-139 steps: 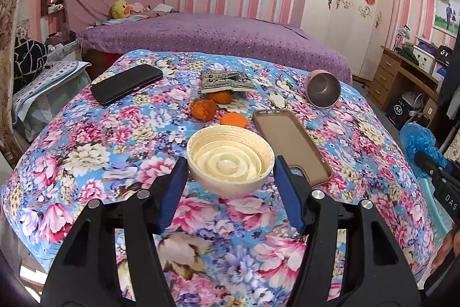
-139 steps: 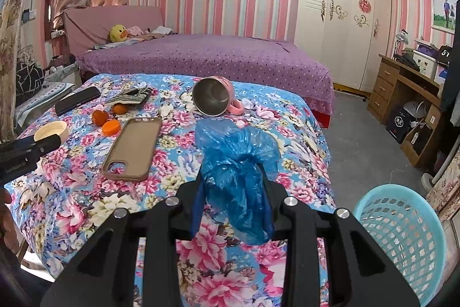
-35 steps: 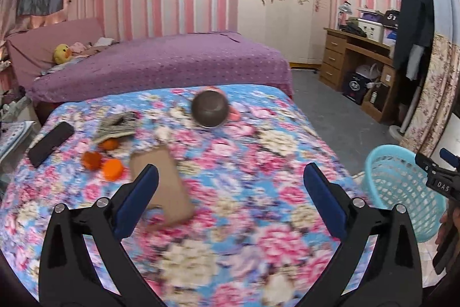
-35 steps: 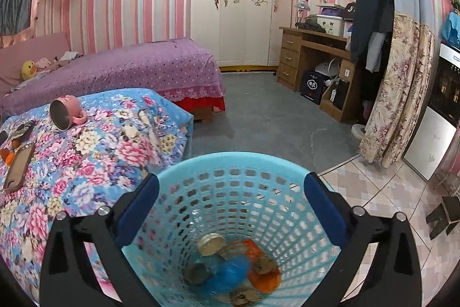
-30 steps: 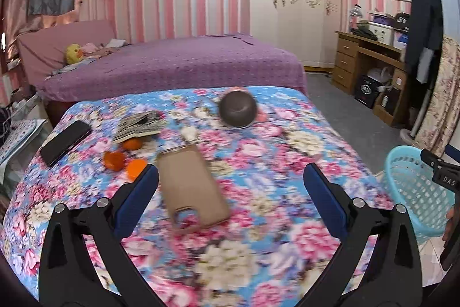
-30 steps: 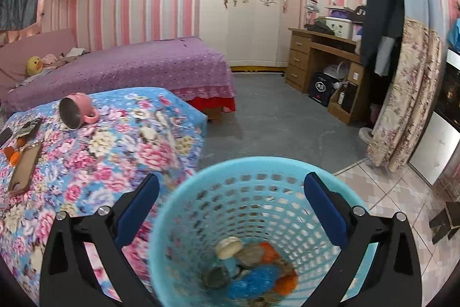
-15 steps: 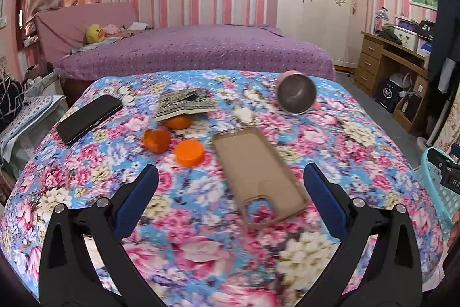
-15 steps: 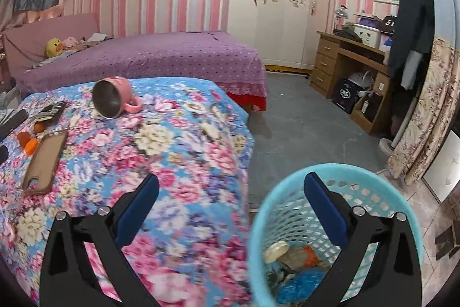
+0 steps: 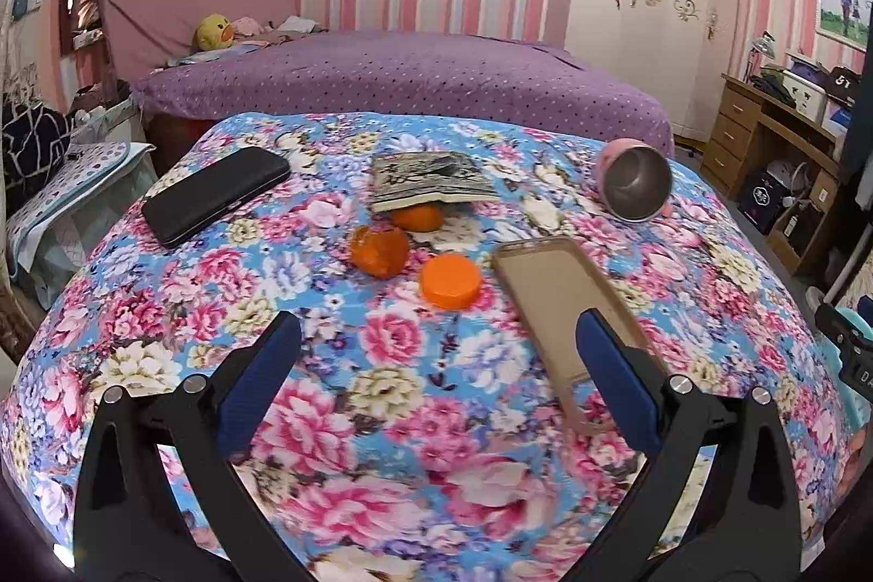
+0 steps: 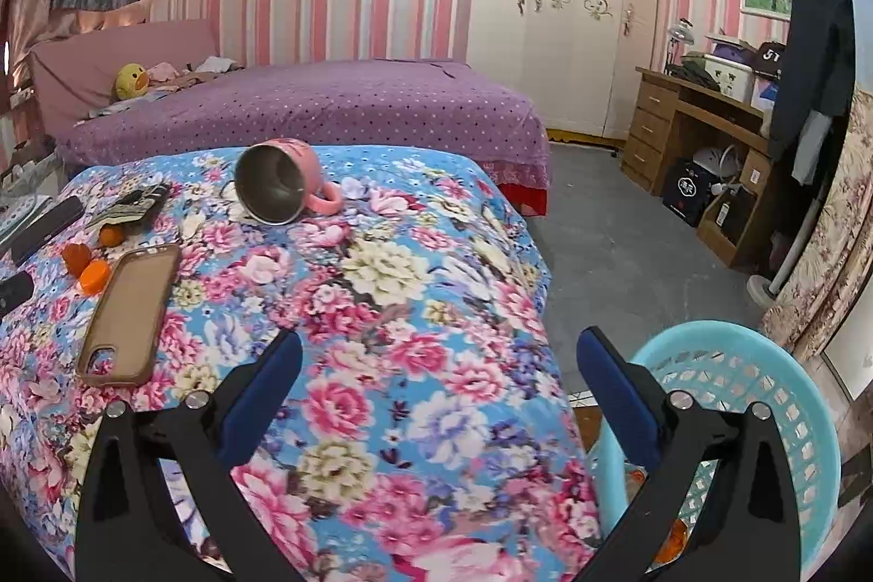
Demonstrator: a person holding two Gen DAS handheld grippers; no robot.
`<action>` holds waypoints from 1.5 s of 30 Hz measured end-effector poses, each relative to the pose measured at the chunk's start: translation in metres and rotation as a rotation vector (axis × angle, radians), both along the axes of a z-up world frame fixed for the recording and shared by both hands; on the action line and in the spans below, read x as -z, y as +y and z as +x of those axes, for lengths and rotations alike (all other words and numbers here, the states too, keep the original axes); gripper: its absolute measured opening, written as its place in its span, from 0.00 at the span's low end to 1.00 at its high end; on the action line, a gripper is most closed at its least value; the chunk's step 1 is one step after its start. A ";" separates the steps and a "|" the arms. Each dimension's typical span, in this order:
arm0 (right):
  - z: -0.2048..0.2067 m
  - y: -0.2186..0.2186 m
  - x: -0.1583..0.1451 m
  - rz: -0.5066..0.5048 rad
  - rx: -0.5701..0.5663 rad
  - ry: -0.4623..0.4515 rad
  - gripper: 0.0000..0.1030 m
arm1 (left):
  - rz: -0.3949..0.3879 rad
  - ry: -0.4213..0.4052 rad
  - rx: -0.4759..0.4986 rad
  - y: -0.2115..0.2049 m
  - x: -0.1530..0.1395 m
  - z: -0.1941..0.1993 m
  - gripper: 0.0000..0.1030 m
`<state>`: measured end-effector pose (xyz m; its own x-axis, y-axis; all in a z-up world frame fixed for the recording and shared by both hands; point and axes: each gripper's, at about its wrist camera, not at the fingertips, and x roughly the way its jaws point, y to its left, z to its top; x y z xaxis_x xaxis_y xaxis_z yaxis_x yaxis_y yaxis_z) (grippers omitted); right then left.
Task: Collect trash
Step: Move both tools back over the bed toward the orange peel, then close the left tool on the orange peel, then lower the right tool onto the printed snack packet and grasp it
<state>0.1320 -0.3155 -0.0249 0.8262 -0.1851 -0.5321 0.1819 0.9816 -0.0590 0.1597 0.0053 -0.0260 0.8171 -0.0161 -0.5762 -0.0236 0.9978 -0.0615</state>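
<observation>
An orange bottle cap [image 9: 450, 288], a piece of orange peel [image 9: 379, 250] and a small orange [image 9: 417, 216] lie on the floral table [image 9: 382, 418]. A crumpled printed wrapper [image 9: 431, 185] lies just behind them. My left gripper [image 9: 436, 358] is open and empty, a little short of the cap. My right gripper [image 10: 436, 364] is open and empty over the table's right edge, beside the light blue trash basket [image 10: 764, 396] on the floor. The cap [image 10: 94, 277] and peel [image 10: 75, 256] show far left in the right wrist view.
A brown phone case [image 9: 567, 309] lies right of the cap. A pink mug [image 9: 635, 186] lies on its side at the back right. A black case [image 9: 215, 193] lies at the back left. A purple bed [image 9: 393, 80] stands behind the table, a wooden desk [image 10: 704, 135] at the right.
Both grippers let go of the bowl and blue bag, which now lie in the basket. My left gripper swung back toward the orange items; my right moved from over the basket to the table's edge.
</observation>
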 end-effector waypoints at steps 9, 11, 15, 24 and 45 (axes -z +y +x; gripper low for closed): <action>0.010 0.012 0.002 0.009 -0.022 0.011 0.96 | -0.003 0.021 -0.051 0.026 0.004 0.008 0.95; 0.014 0.016 -0.001 0.011 -0.031 0.009 0.96 | -0.012 0.035 -0.067 0.035 0.006 0.012 0.95; 0.025 0.025 -0.006 0.001 -0.048 0.002 0.96 | -0.006 0.061 -0.099 0.054 0.010 0.020 0.95; 0.063 0.038 0.002 0.018 -0.097 0.031 0.96 | -0.079 0.138 -0.106 0.076 0.028 0.056 0.94; 0.074 0.049 0.014 -0.016 -0.120 0.062 0.96 | -0.118 0.216 0.014 0.049 0.039 0.110 0.26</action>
